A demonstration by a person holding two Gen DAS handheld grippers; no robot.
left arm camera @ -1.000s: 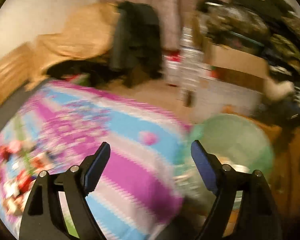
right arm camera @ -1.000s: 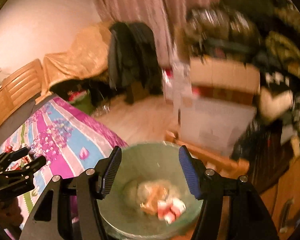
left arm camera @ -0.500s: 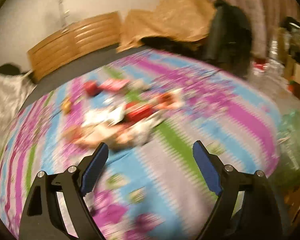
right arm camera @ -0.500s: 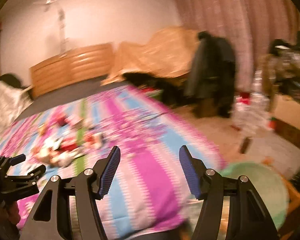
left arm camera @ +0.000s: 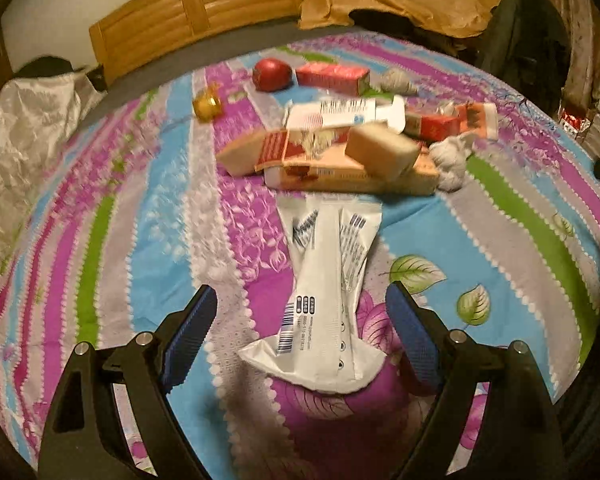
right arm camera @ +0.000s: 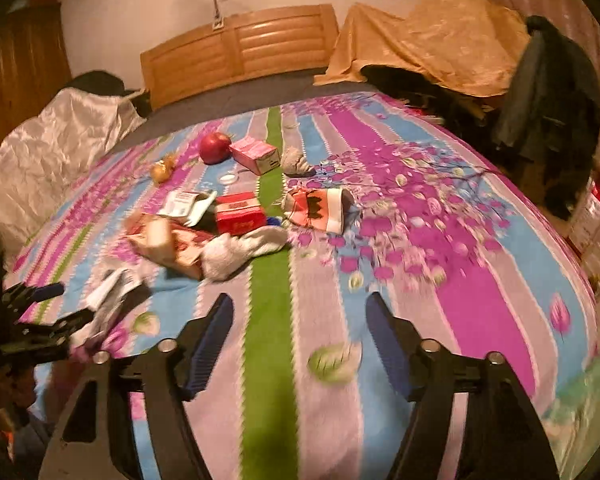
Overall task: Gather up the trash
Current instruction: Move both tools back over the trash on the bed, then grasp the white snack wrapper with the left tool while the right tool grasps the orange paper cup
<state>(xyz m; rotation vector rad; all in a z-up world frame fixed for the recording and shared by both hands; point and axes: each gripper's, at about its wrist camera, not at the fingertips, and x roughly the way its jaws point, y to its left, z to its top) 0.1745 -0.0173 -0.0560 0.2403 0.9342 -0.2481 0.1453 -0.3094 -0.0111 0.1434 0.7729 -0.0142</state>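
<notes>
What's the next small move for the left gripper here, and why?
Probably ease the left gripper down and close on the white plastic wrapper. Its jaws stand open with the wrapper's near end lying flat on the striped bedspread right between them, untouched by the pads. It is the nearest piece of trash; the carton pile lies farther off.

Wrapper on bedspread, seemingly before cartons.

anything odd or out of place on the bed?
Yes. Litter is strewn over the striped bedspread: a flattened white wrapper nearest the left gripper, torn cartons piled askew, crumpled tissues. A red apple sits among it, apparently whole, so it may not be trash.
</notes>
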